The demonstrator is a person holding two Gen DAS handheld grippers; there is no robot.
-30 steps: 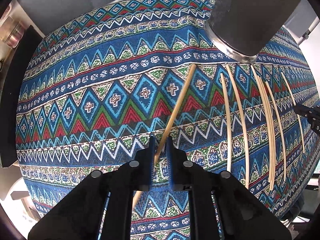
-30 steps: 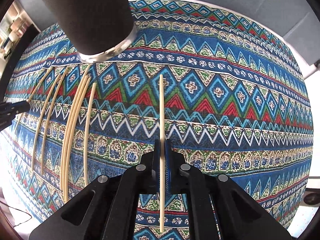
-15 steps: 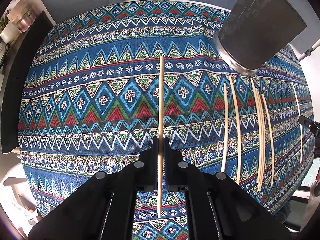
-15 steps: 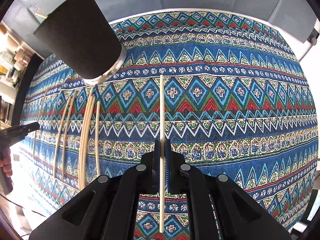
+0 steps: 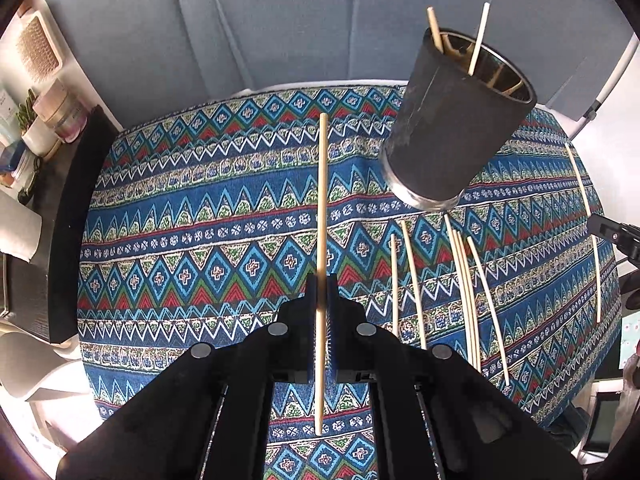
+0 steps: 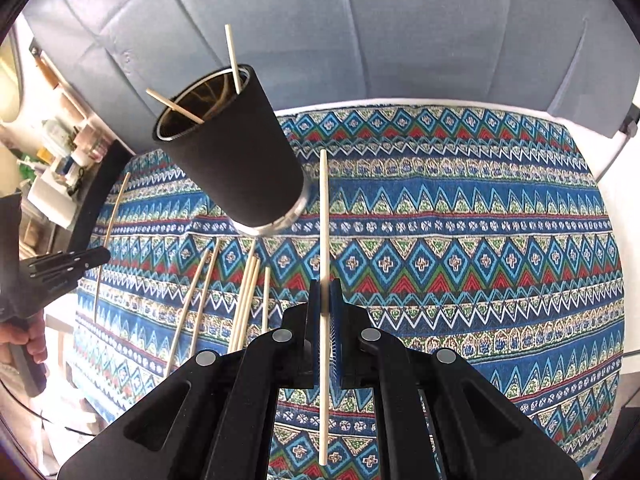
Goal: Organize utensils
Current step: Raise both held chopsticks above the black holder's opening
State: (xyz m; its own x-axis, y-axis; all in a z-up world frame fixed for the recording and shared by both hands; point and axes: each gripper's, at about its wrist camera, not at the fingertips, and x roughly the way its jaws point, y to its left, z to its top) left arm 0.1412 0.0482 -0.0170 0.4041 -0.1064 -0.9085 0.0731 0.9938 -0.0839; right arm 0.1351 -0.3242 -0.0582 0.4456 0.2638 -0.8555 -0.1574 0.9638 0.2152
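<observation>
Chopsticks point(image 5: 321, 216) point(image 6: 324, 216) clamped in each hand-held gripper point(image 5: 320, 292) point(image 6: 324, 292), their middles hidden between pads.

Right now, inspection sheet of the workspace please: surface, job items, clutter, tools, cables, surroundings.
Surface: patterned cloth covers the table.
Job items: black cup upright with chopsticks inside; loose chopsticks on the cloth beside it.
Clutter: nothing seen on the cloth.
Tools: left tool shut on a chopstick; right tool shut on another chopstick.
Cables: nothing seen.
Surroundings: grey cushion behind; shelf items to the left.
</observation>
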